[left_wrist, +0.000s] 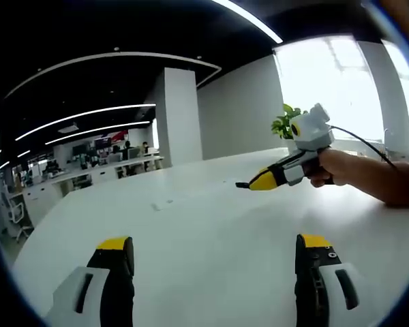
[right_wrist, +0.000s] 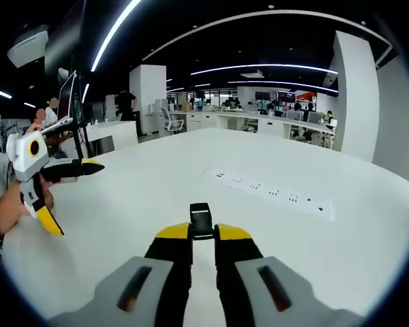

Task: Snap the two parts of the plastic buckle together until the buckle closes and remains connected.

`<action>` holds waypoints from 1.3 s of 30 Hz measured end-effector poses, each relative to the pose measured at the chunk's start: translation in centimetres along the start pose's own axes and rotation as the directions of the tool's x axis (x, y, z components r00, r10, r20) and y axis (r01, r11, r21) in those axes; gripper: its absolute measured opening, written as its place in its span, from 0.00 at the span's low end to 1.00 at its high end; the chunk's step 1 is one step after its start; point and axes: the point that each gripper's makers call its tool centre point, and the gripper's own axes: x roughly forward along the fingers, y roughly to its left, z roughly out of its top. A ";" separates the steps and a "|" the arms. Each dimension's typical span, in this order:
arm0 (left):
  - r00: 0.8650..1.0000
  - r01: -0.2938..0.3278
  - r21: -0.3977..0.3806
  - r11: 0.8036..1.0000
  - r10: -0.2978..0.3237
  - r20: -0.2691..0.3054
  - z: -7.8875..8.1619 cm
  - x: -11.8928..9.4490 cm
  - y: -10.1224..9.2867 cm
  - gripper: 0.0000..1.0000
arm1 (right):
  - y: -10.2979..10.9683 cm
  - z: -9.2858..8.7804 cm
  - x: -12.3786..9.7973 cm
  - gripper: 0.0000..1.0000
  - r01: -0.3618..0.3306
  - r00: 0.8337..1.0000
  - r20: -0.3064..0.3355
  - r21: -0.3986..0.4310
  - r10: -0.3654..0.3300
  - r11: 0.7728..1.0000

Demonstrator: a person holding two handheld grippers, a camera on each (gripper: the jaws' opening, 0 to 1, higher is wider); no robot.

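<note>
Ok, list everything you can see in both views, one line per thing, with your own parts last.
buckle part: one, black, pinched between the right gripper's fingers, above the table.
table: one, white, large, beneath both grippers.
socket strip: one, white, set flat in the table on the right of the right gripper view.
plant: one, green, at the far table edge by the window.
office desks: several, white, in the background, with people too small to tell.
left gripper: yellow-tipped fingers wide apart, nothing between them.
right gripper: yellow-tipped fingers closed on the buckle part.
hand: one, holding the right gripper's handle.
</note>
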 end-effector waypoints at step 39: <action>1.000 0.015 -0.005 1.000 -0.015 -0.027 -0.6 1.2 0.9 1.00 | -2.4 0.2 3.1 0.10 0.040 0.999 -0.026 0.017 -0.039 0.999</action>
